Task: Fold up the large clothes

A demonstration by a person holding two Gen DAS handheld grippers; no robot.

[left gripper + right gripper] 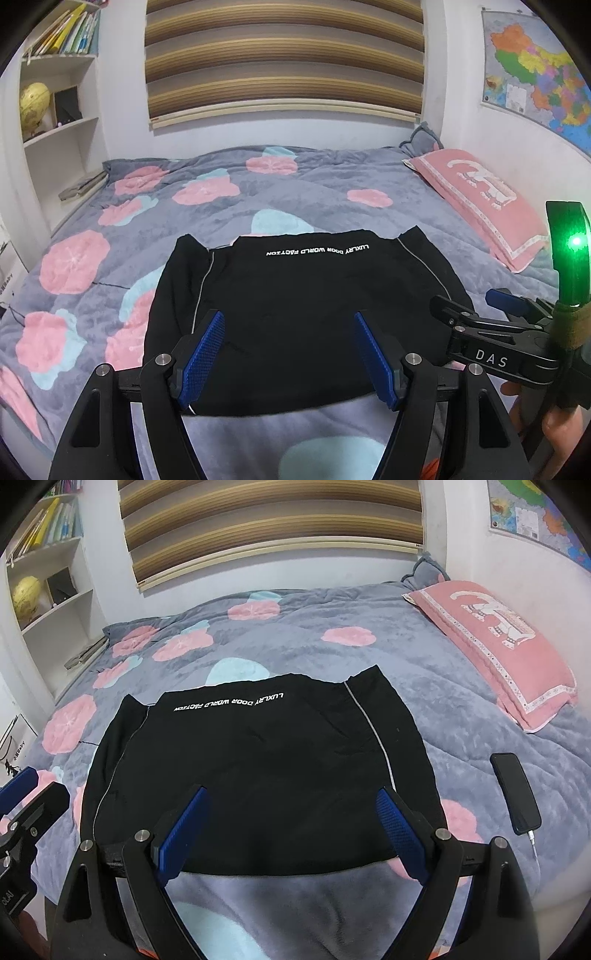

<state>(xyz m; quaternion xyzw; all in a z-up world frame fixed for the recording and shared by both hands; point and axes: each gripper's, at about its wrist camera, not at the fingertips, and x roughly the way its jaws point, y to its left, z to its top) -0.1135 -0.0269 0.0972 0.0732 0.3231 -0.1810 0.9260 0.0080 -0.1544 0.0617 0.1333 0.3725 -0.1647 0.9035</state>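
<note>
A black garment [295, 302] [258, 768] with white lettering and thin grey piping lies folded into a rough square on the bed. My left gripper [288, 325] hovers over its near half, open, blue pads wide apart with nothing between them. My right gripper [291, 801] is over the near edge too, also open and holding nothing. In the left wrist view the right gripper [476, 306] shows at the right edge, a hand below it. The left gripper's finger [22, 786] shows at the left edge of the right wrist view.
The bed has a grey quilt [314, 192] [424, 664] with pink and blue flowers. A pink pillow [480, 203] [495, 642] lies at the right. A black phone [515, 794] on a cable rests right of the garment. White shelves [59, 110] stand at the left, striped blinds [284, 59] behind.
</note>
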